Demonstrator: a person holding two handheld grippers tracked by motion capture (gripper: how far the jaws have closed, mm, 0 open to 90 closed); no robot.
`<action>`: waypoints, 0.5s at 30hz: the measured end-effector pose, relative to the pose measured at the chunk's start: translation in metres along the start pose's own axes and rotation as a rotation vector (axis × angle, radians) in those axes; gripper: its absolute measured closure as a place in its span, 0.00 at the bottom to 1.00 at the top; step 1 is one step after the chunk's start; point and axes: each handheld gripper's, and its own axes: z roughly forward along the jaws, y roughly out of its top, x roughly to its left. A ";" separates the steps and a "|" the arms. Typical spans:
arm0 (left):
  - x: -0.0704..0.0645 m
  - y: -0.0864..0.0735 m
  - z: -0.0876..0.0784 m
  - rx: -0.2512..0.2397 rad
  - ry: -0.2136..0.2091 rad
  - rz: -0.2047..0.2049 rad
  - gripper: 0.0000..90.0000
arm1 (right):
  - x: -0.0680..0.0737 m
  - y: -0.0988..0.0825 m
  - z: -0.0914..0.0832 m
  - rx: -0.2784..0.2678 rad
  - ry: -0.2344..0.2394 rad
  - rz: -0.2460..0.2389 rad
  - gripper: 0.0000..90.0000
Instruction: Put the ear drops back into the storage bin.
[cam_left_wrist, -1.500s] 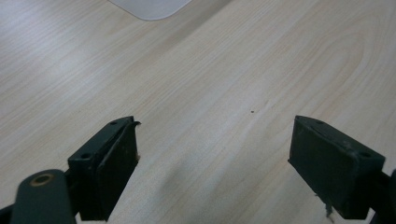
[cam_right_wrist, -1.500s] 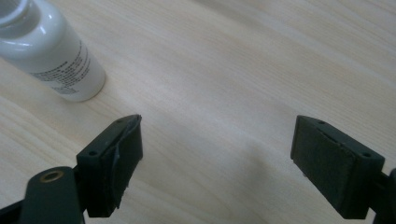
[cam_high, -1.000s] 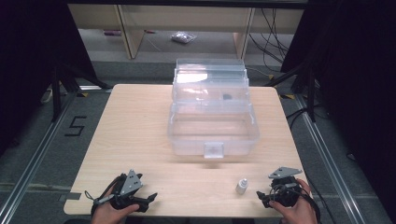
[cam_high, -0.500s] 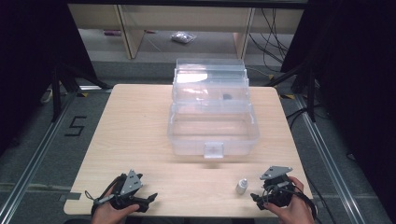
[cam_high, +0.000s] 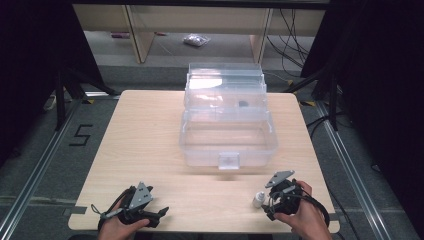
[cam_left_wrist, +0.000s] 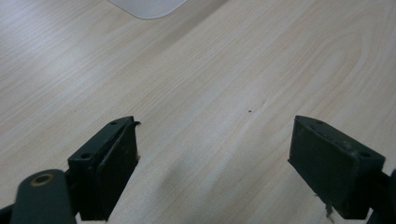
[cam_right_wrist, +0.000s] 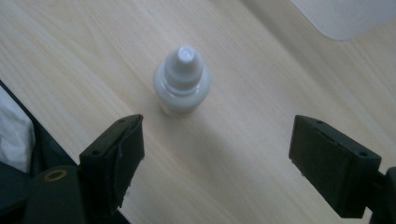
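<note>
Now the reach is in hand: right tongs (cam_right_wrist: 217, 154), spread wide, hover just short of the upright dropper bottle (cam_right_wrist: 181, 84); next, advance and clench. Left tongs (cam_left_wrist: 215, 163) rest released.

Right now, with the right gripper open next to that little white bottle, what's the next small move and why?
Probably ease the right gripper forward until the small white bottle stands between its jaws, then close. The jaws are wide open and the upright bottle sits just ahead of them, untouched.
</note>
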 end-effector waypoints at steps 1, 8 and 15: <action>0.000 0.000 0.000 -0.009 0.000 -0.010 0.17 | -0.001 0.003 0.001 0.003 0.009 -0.013 0.22; 0.001 0.001 0.000 0.000 -0.005 -0.007 0.17 | 0.003 0.017 0.011 0.025 0.047 -0.070 0.29; 0.000 0.000 0.000 -0.006 0.001 -0.008 0.17 | 0.005 0.028 0.021 0.064 0.081 -0.139 0.38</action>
